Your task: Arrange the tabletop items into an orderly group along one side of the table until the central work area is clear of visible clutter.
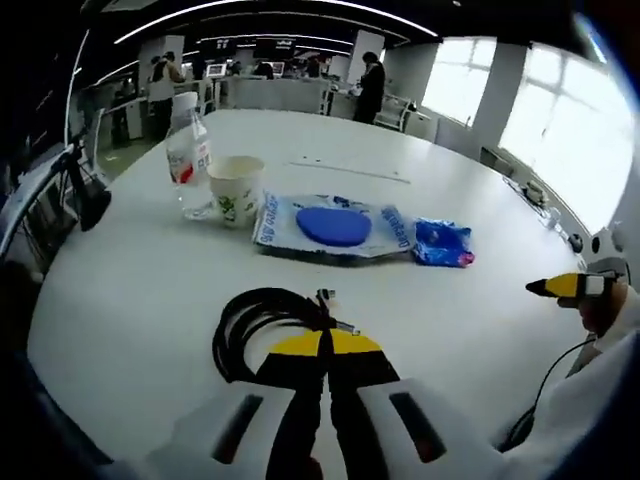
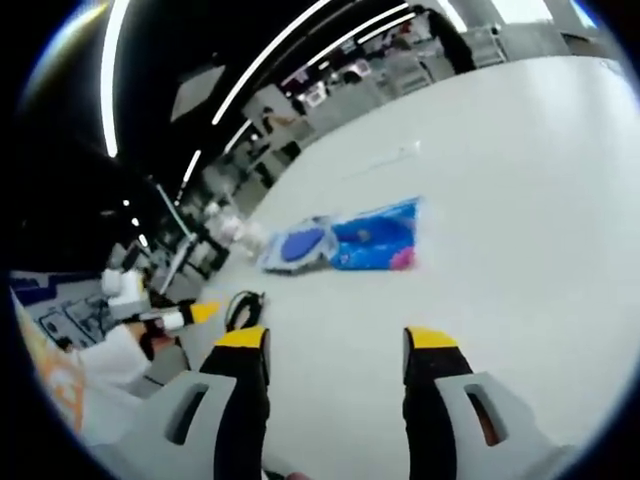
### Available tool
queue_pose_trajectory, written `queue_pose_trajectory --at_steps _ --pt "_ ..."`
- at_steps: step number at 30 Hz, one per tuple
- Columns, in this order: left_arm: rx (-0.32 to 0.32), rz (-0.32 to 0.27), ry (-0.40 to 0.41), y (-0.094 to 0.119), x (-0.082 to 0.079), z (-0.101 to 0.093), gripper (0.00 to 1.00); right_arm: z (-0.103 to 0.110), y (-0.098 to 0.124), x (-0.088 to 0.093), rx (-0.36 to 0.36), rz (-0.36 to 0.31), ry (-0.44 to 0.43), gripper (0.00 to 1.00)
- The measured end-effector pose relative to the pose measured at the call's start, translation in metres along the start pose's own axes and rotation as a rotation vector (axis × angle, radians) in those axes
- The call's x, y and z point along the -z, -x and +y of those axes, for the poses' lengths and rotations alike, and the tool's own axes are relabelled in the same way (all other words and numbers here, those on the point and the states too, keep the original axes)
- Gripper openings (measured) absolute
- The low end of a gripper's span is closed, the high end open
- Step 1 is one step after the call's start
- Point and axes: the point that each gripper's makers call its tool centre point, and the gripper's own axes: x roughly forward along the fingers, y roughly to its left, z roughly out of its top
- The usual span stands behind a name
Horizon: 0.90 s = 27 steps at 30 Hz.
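five items are lying on the white table: a coiled black cable nearest the camera in the left gripper view, and farther back a row made of a clear water bottle, a paper cup just beside it, a flat plastic pack with a blue disc, and a small crumpled blue wrapper next to the pack. the left gripper is reaching low over the table with its yellow-tipped jaws pressed together at the near edge of the cable coil; whether they are pinching the cable itself cannot be told. in the right gripper view the right gripper is hanging above bare tabletop with its jaws standing wide apart and nothing between them, tilted so that the table is sloping across the picture. that gripper's yellow tip is also poking in at the right edge of the left gripper view, held by a person in a white sleeve. in the background people are standing among desks.
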Motion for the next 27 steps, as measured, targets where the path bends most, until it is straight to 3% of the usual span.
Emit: queue_pose_trajectory --at_steps 2,3,5,8,10,13,16,18,24,27 --pt "-0.004 -0.025 -0.003 -0.001 -0.002 0.003 0.24 -0.001 0.0 0.0 0.002 0.0 -0.003 0.51" --pt "0.018 -0.061 0.017 -0.003 -0.006 0.001 0.45 -0.002 0.0 0.0 0.004 0.0 -0.004 0.5" --pt "0.027 -0.138 0.072 -0.003 -0.017 -0.001 0.69 -0.003 0.001 0.0 0.007 0.0 -0.01 0.5" --pt "0.042 -0.236 0.071 0.002 -0.032 -0.003 0.83 -0.004 0.002 -0.001 0.009 -0.004 -0.019 0.49" --pt "0.064 -0.301 0.092 0.003 -0.044 -0.007 0.99 -0.005 0.002 -0.001 0.011 -0.007 -0.022 0.48" --pt "0.048 -0.253 0.07 0.001 -0.039 -0.004 1.0 -0.006 0.002 -0.001 0.01 -0.009 -0.039 0.48" --pt "0.028 -0.172 -0.085 -0.005 -0.028 -0.003 1.0 -0.008 0.002 0.001 0.015 -0.003 -0.039 0.47" --pt "0.006 -0.136 -0.144 -0.006 -0.023 -0.001 1.0 -0.007 0.003 0.002 0.016 0.001 -0.039 0.47" --pt "0.015 -0.082 -0.123 -0.016 -0.006 0.009 1.0 -0.01 0.003 0.003 0.021 0.001 -0.06 0.46" --pt "0.015 -0.029 -0.164 -0.02 0.007 0.01 1.0 -0.01 0.003 0.004 0.022 0.002 -0.07 0.45"
